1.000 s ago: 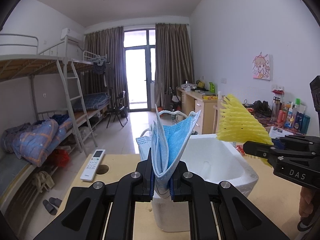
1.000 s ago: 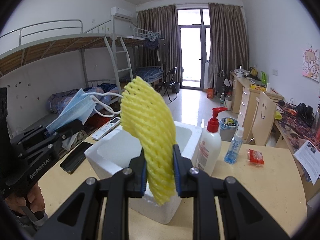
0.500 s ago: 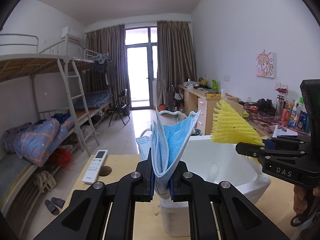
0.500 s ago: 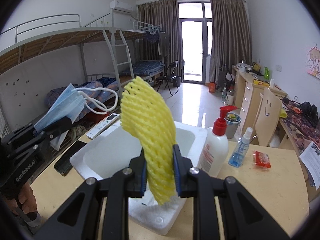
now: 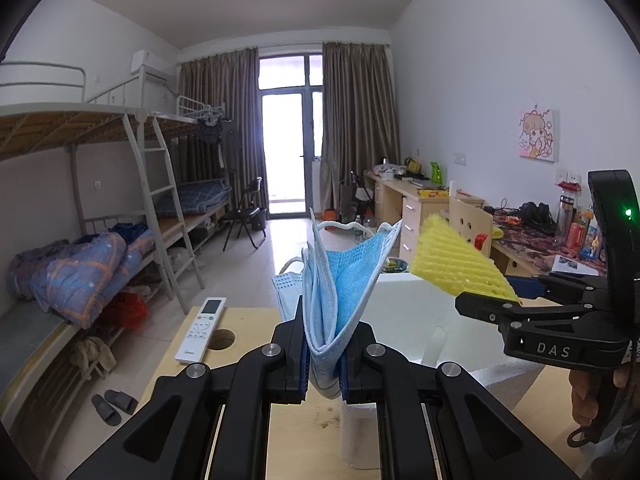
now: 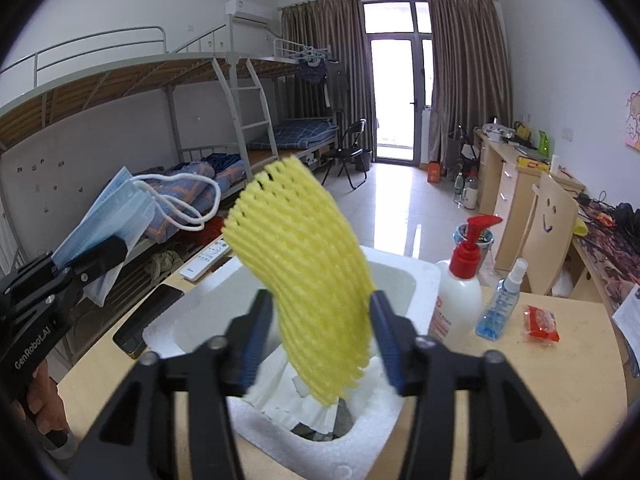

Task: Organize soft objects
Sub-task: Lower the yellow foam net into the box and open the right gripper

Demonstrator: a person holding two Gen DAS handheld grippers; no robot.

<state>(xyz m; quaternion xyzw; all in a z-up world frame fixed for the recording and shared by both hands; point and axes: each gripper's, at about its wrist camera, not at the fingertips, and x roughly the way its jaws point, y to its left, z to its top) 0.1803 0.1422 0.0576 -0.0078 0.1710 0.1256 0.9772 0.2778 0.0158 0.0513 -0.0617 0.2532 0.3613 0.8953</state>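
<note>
My left gripper point(image 5: 322, 340) is shut on a bunch of blue face masks point(image 5: 344, 276), held upright just left of the white foam box point(image 5: 404, 308). In the right wrist view the same masks point(image 6: 108, 216) and left gripper point(image 6: 112, 252) hang at the left. My right gripper point(image 6: 320, 332) hovers over the foam box point(image 6: 416, 276) and its jaws are opening. A yellow foam net point(image 6: 304, 272) stands loose between them, leaning toward the right pad. From the left wrist view the yellow net point(image 5: 456, 264) sticks out of the right gripper point(image 5: 500, 292). White crumpled paper point(image 6: 288, 396) lies inside the box.
A red-capped pump bottle point(image 6: 460, 296), a small spray bottle point(image 6: 500, 308) and a red packet point(image 6: 540, 322) stand right of the box. A black phone point(image 6: 148, 320) and a white remote point(image 5: 202, 328) lie left of it, by a round hole point(image 5: 221, 339) in the tabletop.
The right jaws have spread apart and the yellow net, gripped before, now sits loose and blurred between them, further over the box. The left gripper and masks have stayed put.
</note>
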